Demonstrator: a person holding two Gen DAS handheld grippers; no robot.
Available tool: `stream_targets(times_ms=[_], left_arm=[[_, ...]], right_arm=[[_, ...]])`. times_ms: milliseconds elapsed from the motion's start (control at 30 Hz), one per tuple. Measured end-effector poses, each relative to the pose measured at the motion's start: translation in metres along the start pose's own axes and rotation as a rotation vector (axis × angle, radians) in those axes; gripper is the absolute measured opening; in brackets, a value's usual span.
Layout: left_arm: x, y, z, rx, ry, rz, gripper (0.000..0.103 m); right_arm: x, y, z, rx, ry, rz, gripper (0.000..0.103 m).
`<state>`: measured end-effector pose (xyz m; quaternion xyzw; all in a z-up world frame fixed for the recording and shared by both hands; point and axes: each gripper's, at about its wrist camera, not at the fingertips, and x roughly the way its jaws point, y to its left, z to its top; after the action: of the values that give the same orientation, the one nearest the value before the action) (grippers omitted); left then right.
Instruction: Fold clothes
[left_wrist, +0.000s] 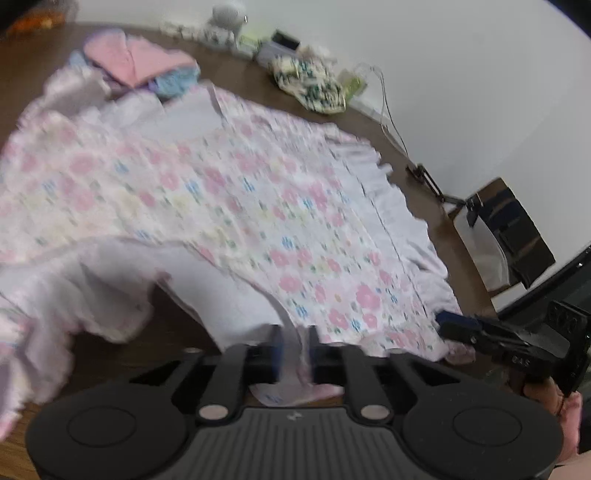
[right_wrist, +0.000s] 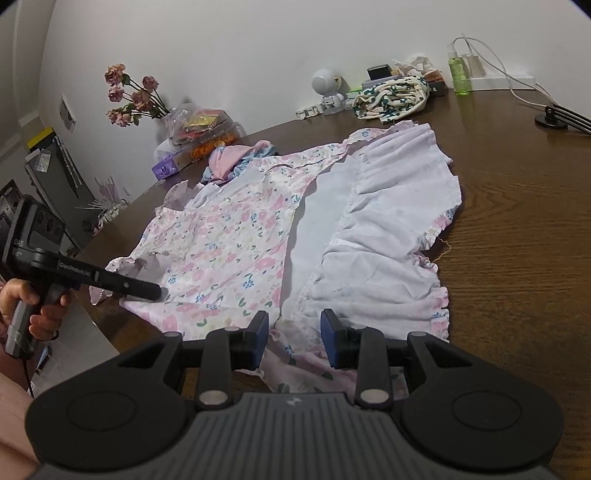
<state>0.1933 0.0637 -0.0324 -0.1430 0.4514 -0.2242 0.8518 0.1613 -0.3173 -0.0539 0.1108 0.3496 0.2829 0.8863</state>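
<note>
Brown wood table (right_wrist: 517, 258), white wall behind. Floral dress (right_wrist: 229, 243) lies spread across the middle, pale underside of its ruffled skirt folded over on the right half. Left gripper (left_wrist: 294, 350) pinched on the dress hem at the near-left edge, cloth between its pads. Right gripper (right_wrist: 294, 338) parted wide over the near hem — nothing in it. Bare wood to the right; folded pink stack (left_wrist: 136, 62) and patterned cloth (right_wrist: 391, 96) along the far edge.

Two low wrist views close over the dress (right_wrist: 236, 243), facing across it; left view apparently motion-blurred.
</note>
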Motion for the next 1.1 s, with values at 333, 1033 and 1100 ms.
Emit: stream_targets(times_ms=[333,1033,1100], left_arm=[[-0.042,-0.044,-0.022,0.484,-0.215,0.365,0.097],[-0.034,-0.072,-0.091,0.845,-0.193,0.413,0.093],[-0.031,-0.073,-0.094,0.887,-0.18,0.431,0.09]], right_arm=[[-0.024,0.039,0.0,-0.242,-0.006,-0.157,0.094],[-0.022,0.105,-0.045,-0.874,0.106,-0.408,0.092],[-0.016,0.11,-0.046,-0.926,0.124,-0.399,0.089]])
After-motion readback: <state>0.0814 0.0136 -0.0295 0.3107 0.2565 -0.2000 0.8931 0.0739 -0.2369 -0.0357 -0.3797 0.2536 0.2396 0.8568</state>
